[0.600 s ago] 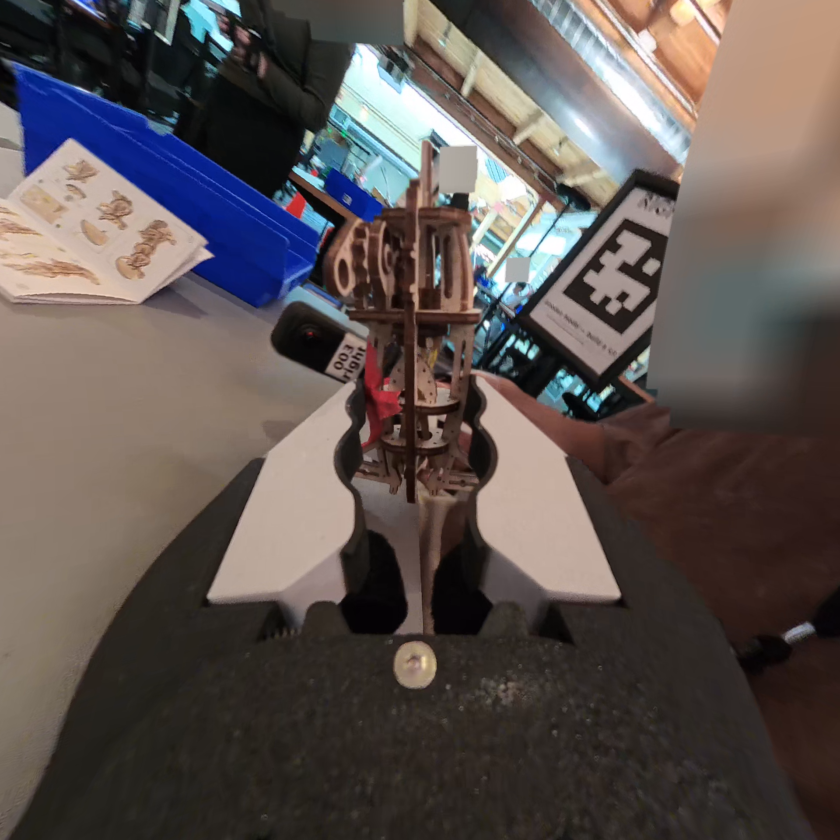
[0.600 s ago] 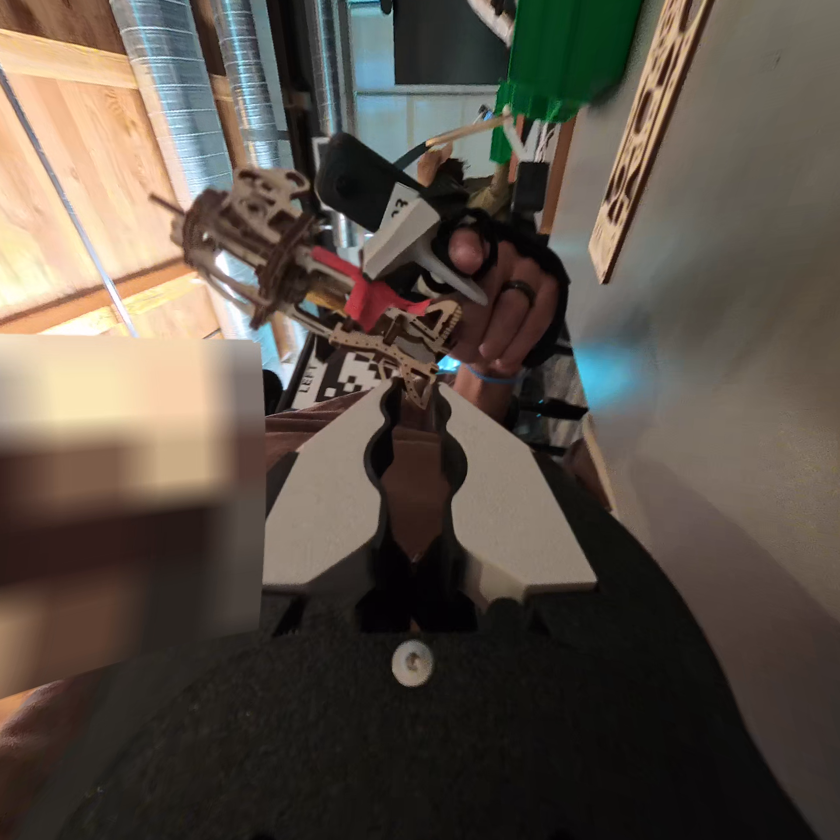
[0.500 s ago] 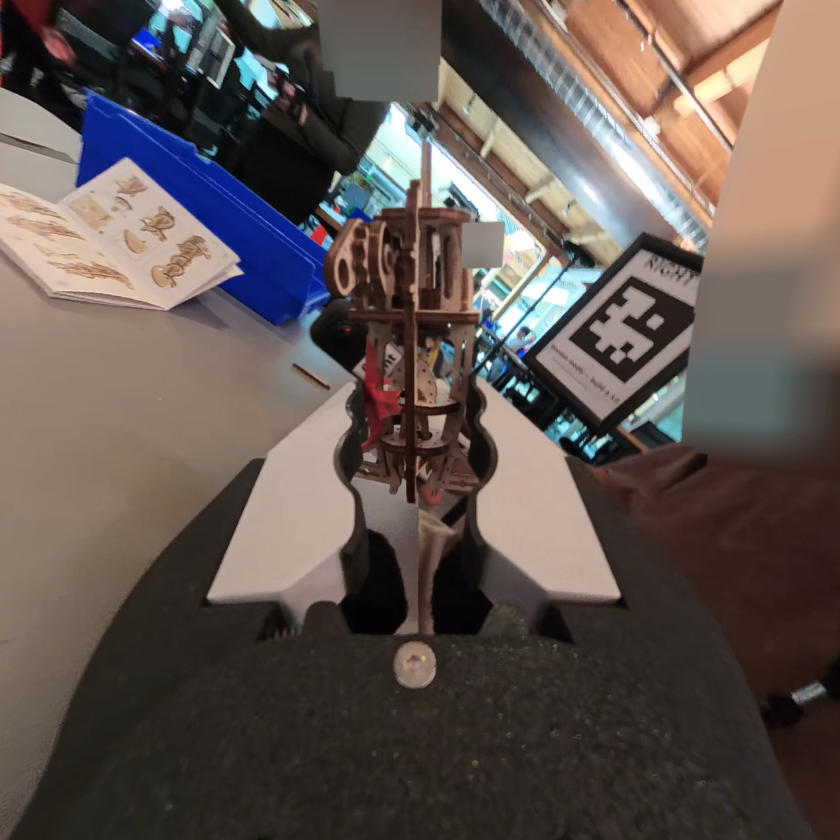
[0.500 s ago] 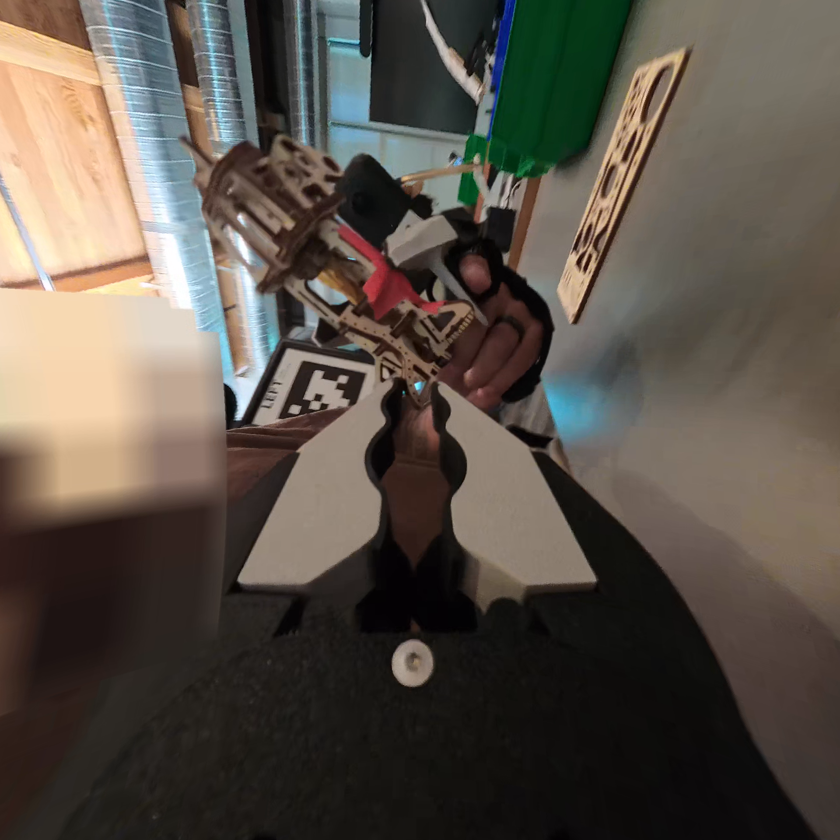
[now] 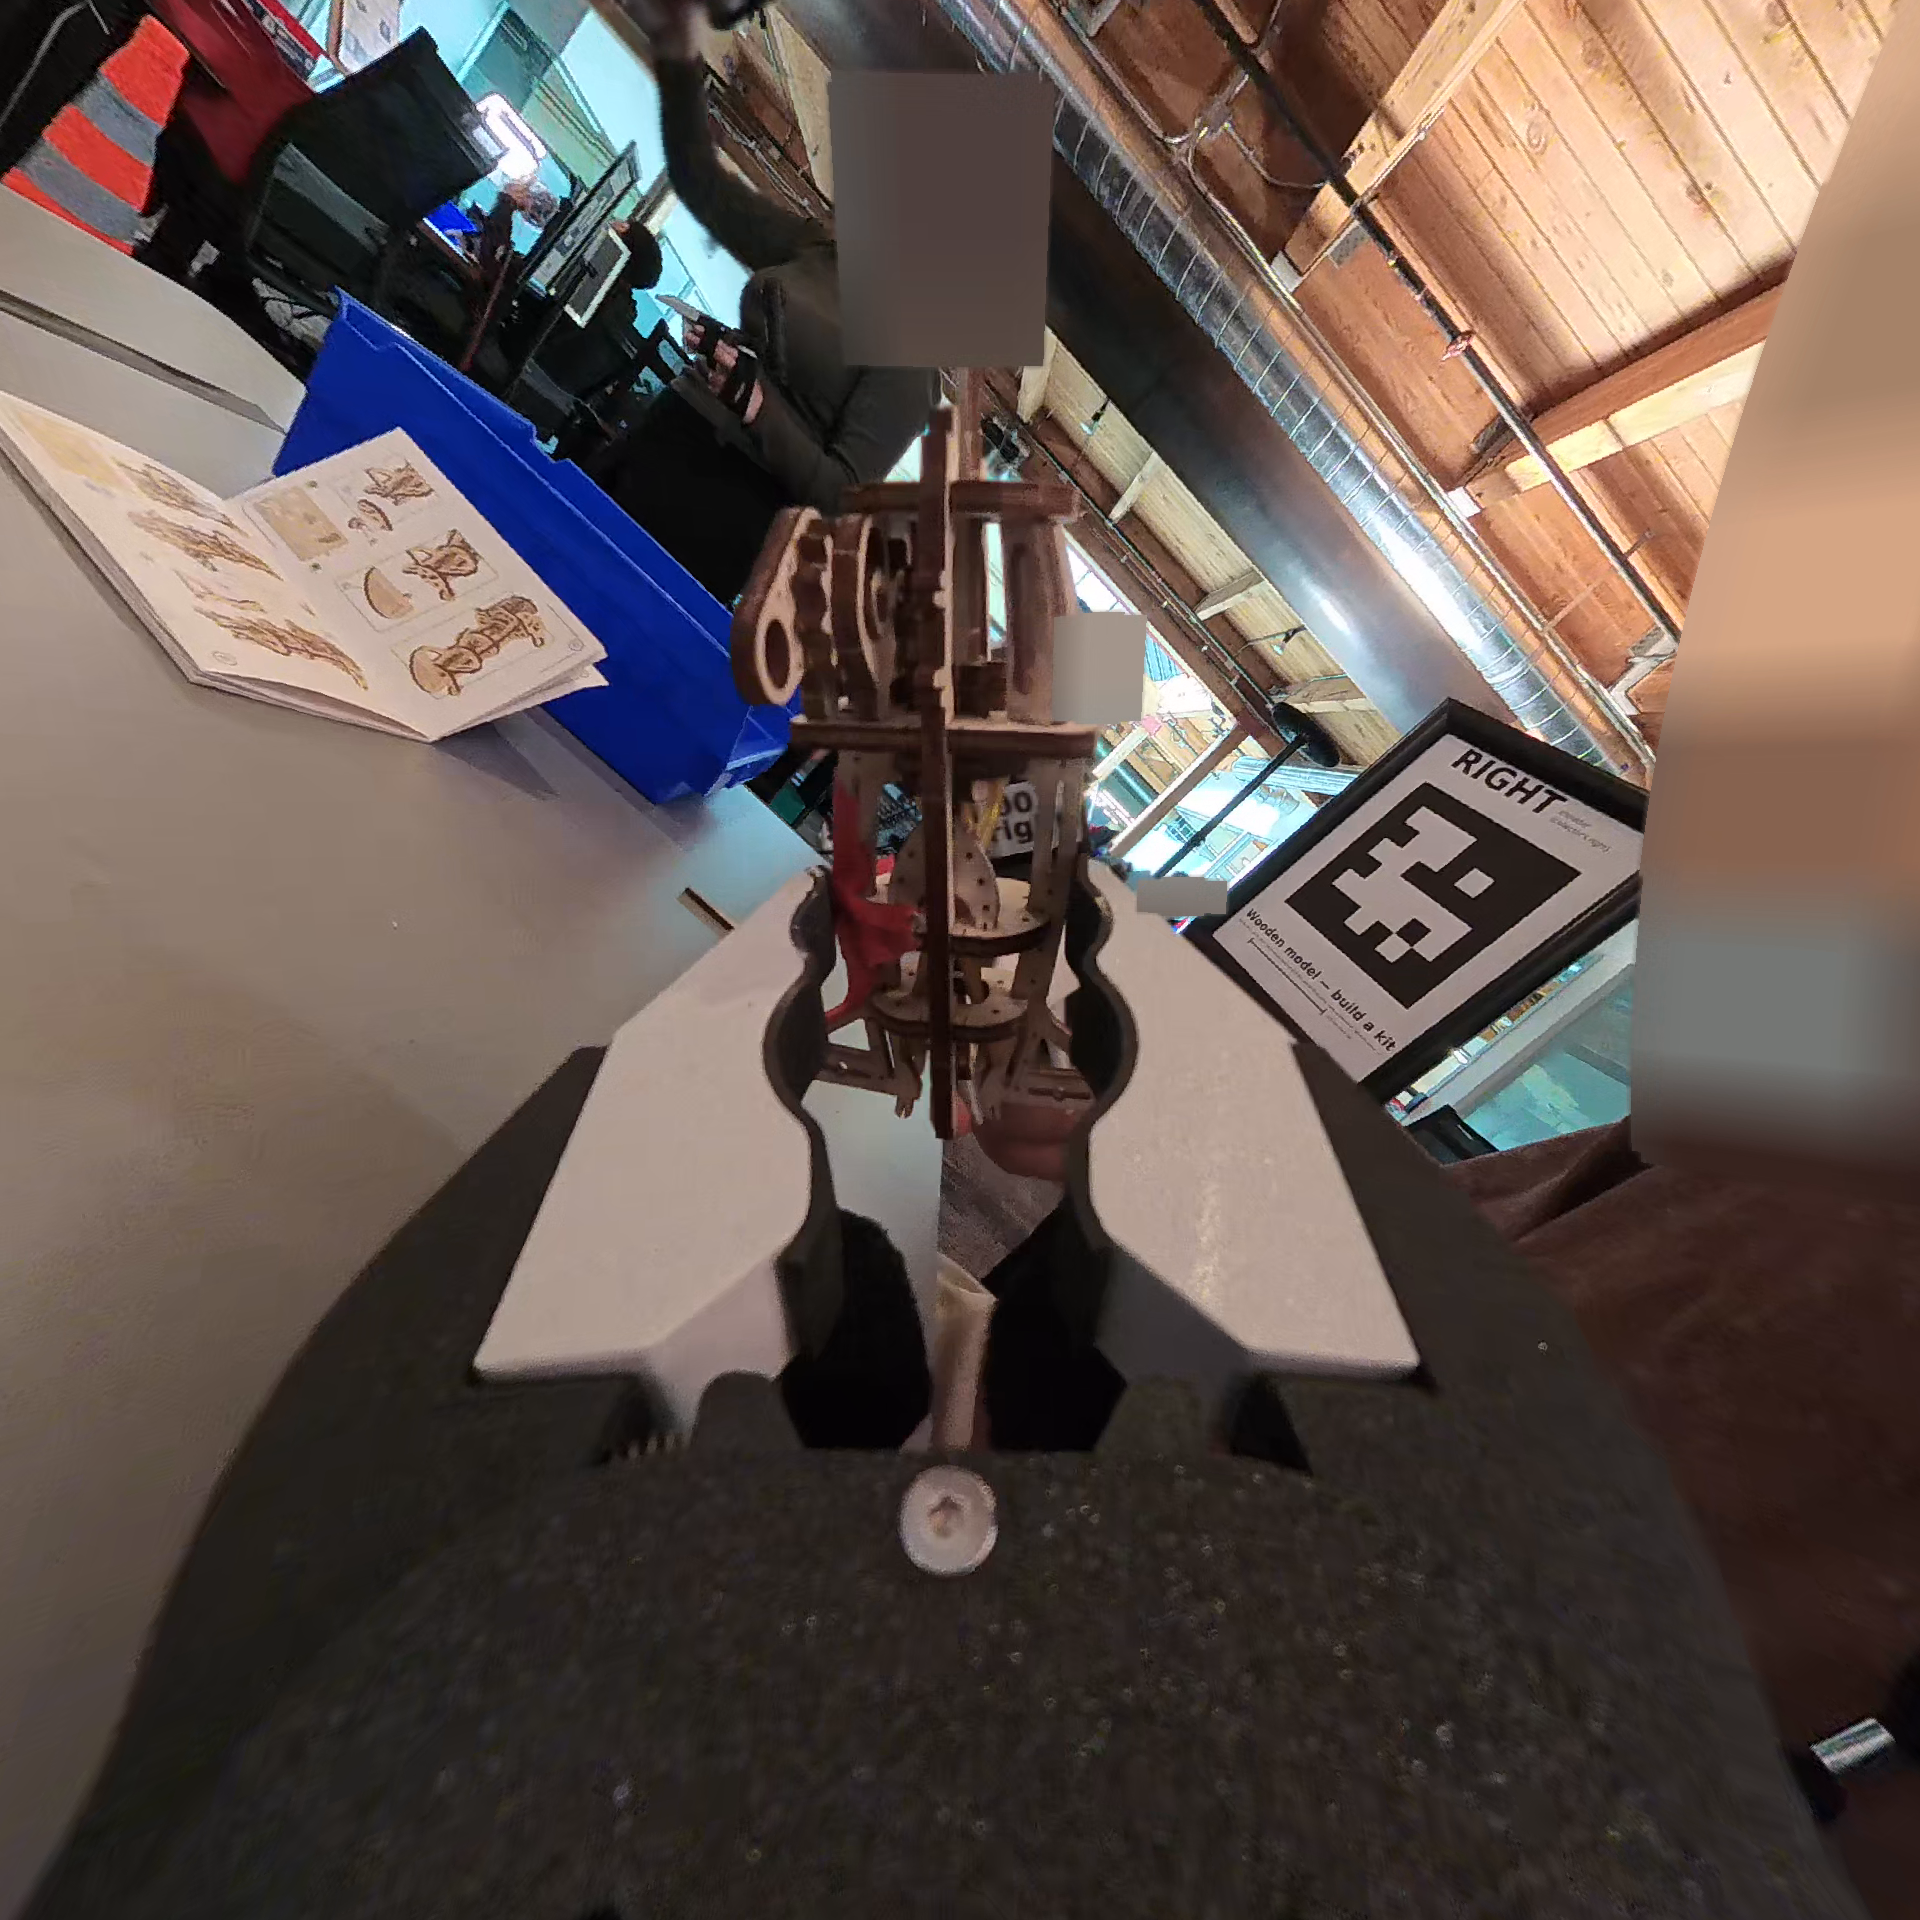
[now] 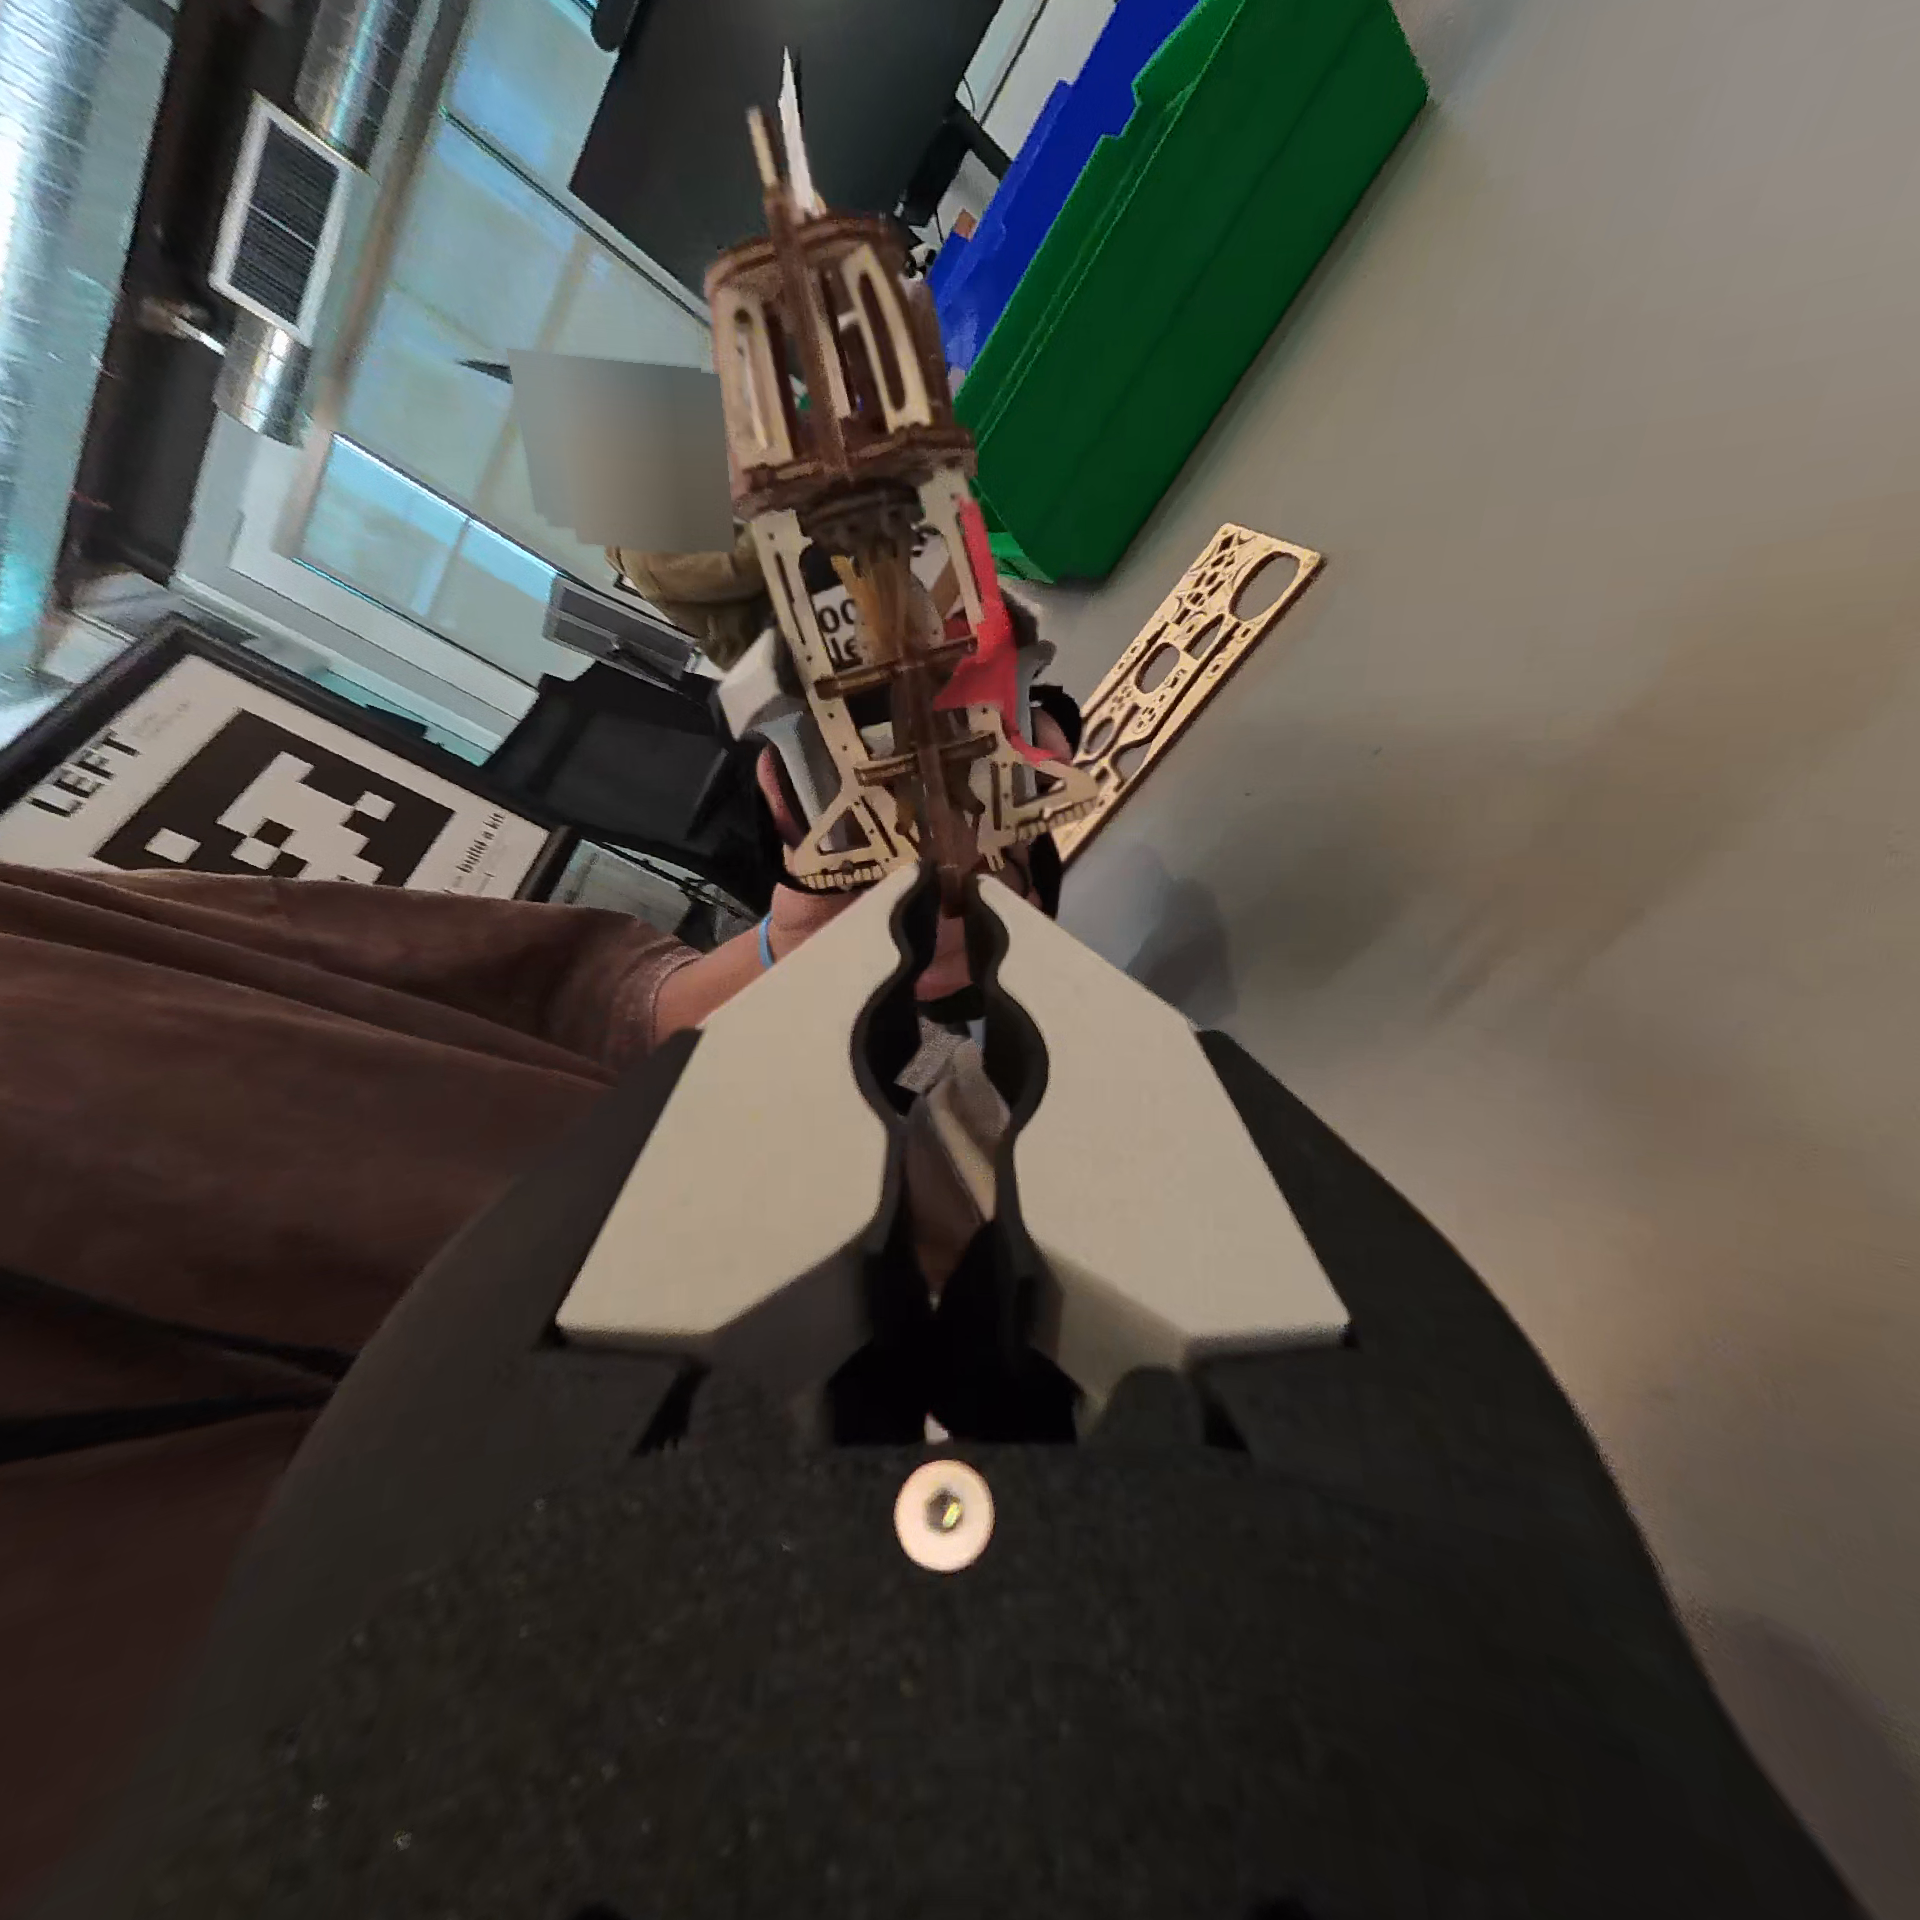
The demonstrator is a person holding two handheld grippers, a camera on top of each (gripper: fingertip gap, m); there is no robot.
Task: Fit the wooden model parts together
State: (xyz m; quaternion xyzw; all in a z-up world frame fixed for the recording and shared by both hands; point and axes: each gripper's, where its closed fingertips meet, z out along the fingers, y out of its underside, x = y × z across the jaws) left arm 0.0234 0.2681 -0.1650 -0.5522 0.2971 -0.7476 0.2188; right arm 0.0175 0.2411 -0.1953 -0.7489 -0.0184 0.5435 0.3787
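Note:
A wooden model (image 5: 935, 727), a lattice tower with gears at its top and a red piece on one side, is held in the air above the grey table (image 5: 260, 987). My left gripper (image 5: 945, 914) is shut on its lower lattice section, one white finger (image 5: 707, 1091) on each side. In the right wrist view the model (image 6: 842, 436) points straight away from me. My right gripper (image 6: 951, 894) is shut on a thin wooden plate at the model's base. The left gripper (image 6: 769, 717) shows partly behind the model.
An open instruction booklet (image 5: 312, 582) and a blue bin (image 5: 582, 582) lie at the left. A framed marker sign (image 5: 1434, 904) stands at the right and a person (image 5: 790, 343) stands behind. A green bin (image 6: 1174, 281), a punched wooden sheet (image 6: 1184, 665), a second sign (image 6: 260, 810) and a brown sleeve (image 6: 260, 1091) show. The tips of one gripper are about 4 cm away from the tips of the other.
The model has swung in the right wrist view from leaning left to pointing straight ahead. Both grippers turned and rose together, still shut on it.

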